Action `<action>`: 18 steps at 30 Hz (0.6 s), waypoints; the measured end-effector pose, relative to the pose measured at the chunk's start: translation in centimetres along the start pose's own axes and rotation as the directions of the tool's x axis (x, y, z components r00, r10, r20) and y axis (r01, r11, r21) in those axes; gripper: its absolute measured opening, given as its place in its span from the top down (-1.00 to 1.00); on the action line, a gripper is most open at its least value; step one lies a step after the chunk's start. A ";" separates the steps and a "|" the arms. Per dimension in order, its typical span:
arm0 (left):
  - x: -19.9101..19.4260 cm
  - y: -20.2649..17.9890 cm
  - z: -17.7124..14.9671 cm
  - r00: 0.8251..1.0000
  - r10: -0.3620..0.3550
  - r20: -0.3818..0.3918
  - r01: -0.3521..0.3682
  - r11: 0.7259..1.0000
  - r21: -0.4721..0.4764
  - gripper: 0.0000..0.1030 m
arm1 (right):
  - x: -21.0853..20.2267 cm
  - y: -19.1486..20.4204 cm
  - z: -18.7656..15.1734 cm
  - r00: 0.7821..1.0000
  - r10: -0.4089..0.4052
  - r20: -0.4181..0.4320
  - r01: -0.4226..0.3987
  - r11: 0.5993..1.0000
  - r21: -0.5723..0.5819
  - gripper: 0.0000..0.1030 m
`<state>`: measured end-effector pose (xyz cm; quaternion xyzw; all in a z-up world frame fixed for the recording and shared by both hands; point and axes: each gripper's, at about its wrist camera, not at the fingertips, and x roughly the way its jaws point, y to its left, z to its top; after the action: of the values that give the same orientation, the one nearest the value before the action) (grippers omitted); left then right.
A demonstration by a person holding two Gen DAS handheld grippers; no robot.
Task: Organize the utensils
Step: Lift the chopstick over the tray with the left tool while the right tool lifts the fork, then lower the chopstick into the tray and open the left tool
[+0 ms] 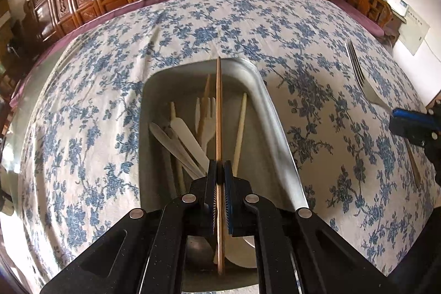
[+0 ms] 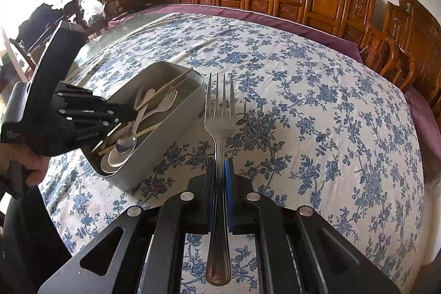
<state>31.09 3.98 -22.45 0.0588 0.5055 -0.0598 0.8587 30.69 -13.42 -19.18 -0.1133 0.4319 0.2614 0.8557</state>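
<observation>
The left gripper (image 1: 219,172) is clamped on a thin wooden chopstick (image 1: 219,112) just above the grey tin (image 1: 273,112), its tip reaching past the tin's far rim. The stick looks light, stiff and smooth — likely to pivot between the pads unless held near mid-length, as it is now. The right gripper (image 2: 219,170) pinches a steel fork (image 2: 219,112) at the neck, tines pointing ahead over the floral-clothed surface (image 2: 317,101), with the tin just to its left; the fork looks heavier, polished and slippery — a neck grip should keep it balanced.
</observation>
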 end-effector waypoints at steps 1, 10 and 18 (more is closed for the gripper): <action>0.1 -0.1 -0.1 1.000 -0.001 -0.004 0.001 1.000 0.001 0.91 | 0.0 0.0 0.1 1.000 -0.001 0.000 0.001 1.000 0.000 0.83; -0.4 0.9 -0.3 1.000 -0.003 0.002 0.003 1.000 -0.031 0.91 | -0.1 1.0 0.8 1.000 0.013 0.009 -0.013 1.000 -0.002 0.83; -3.2 2.6 -0.7 0.999 0.005 0.049 -0.002 0.999 -0.054 0.91 | 0.3 3.4 2.0 0.999 0.035 0.014 -0.035 0.999 -0.014 0.83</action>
<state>29.34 6.79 -19.87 0.0349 0.4854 -0.0459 0.8724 30.34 -9.65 -18.10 -0.1096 0.4257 0.2799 0.8534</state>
